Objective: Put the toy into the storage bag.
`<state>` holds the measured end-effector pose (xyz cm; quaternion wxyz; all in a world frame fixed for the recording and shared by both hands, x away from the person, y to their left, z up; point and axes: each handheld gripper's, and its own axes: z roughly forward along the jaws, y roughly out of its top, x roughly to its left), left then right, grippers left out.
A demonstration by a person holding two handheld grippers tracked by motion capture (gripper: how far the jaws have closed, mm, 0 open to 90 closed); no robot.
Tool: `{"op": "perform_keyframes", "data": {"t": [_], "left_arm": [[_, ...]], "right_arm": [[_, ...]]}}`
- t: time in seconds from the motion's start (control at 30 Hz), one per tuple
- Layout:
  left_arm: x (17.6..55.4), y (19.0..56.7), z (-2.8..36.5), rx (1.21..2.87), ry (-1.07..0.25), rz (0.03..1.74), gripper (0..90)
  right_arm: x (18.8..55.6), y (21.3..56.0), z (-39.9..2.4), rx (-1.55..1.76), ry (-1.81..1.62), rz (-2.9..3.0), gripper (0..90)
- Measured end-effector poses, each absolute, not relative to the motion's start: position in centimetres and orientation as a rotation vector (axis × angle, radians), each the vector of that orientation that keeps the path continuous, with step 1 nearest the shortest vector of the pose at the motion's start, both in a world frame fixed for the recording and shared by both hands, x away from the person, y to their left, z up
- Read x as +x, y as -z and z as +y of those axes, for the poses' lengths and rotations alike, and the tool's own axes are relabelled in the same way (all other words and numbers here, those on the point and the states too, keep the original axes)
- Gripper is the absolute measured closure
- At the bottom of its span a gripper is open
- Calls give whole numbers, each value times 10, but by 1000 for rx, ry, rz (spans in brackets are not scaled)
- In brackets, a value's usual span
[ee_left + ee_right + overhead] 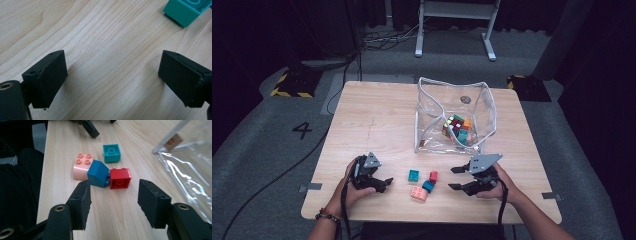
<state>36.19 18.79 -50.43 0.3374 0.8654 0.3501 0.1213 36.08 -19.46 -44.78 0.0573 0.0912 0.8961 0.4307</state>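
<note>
Four toy bricks lie near the table's front edge: teal (413,175), red (433,176), blue (428,186) and pink (419,193). In the right gripper view the blue brick (98,173) lies tipped between the pink one (83,166) and the red one (120,178), with the teal one (111,153) beyond. My right gripper (451,178) (113,192) is open just right of the group, its jaws facing the red and blue bricks with nothing between them. My left gripper (388,184) (112,67) rests open on the wood left of the bricks, with the teal brick (186,11) ahead of it.
A clear zip bag (452,82) stands open behind the bricks and holds a colour cube (453,125) and a few more bricks. Its wall (187,170) lies close on the right of my right gripper. The wooden table (377,115) has bare room at left and back.
</note>
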Motion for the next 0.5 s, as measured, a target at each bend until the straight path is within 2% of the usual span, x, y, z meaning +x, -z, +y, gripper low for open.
{"op": "perform_keyframes", "data": {"t": [0.5], "left_arm": [[362, 504, 188, 2255, -316, 912, 87]], "right_arm": [[382, 473, -153, 305, -1254, 2747, 432]]}}
